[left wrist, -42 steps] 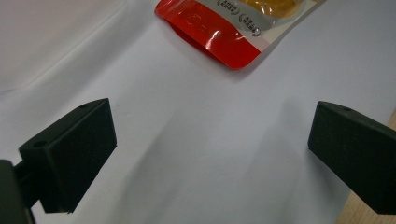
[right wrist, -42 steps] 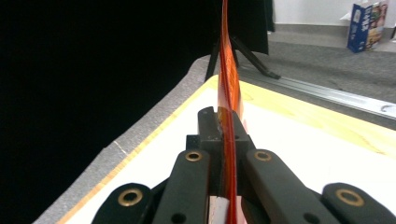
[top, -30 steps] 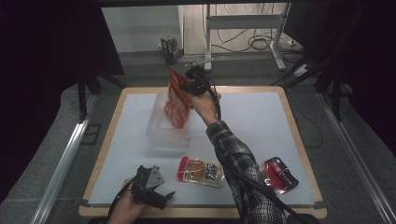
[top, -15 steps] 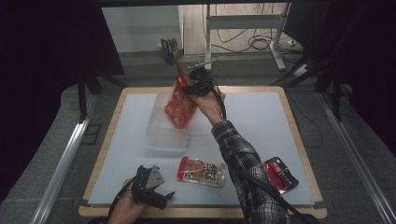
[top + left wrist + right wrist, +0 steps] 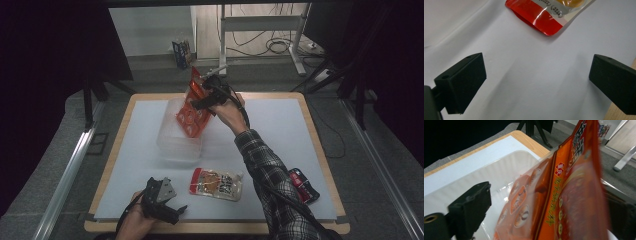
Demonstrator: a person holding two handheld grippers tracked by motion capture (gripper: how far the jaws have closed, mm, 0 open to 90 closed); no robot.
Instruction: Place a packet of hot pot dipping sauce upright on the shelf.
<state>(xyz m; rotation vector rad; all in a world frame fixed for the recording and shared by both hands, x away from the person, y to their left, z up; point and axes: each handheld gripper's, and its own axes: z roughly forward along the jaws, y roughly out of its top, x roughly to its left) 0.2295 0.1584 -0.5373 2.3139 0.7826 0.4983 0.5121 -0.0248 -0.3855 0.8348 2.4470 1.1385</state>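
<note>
- The right gripper (image 5: 200, 102) is hovering over the clear plastic bin (image 5: 172, 145) at the far middle of the table (image 5: 300, 130), and its jaws have just been opening; the orange snack pouch (image 5: 192, 112) is standing between them, tilted, with its lower end already inside the bin.
- Doing this step well probably means keeping the jaws wide and lifting straight up, so neither pad is dragging the pouch back out (a sideways pull could tip it over the bin's rim).
- The left gripper (image 5: 162, 200) is resting at the near left edge, jaws apart and holding nothing.
- The right gripper view is revealing the bin's transparent wall (image 5: 506, 167) behind the pouch (image 5: 564, 202) and a clear gap beside the left pad.
- The left gripper view is catching the red end of the flat food pouch (image 5: 541, 17) lying on the white mat; the high view places it (image 5: 216, 184) near the middle, and also shows a dark red packet (image 5: 302, 184) at the near right.
</note>
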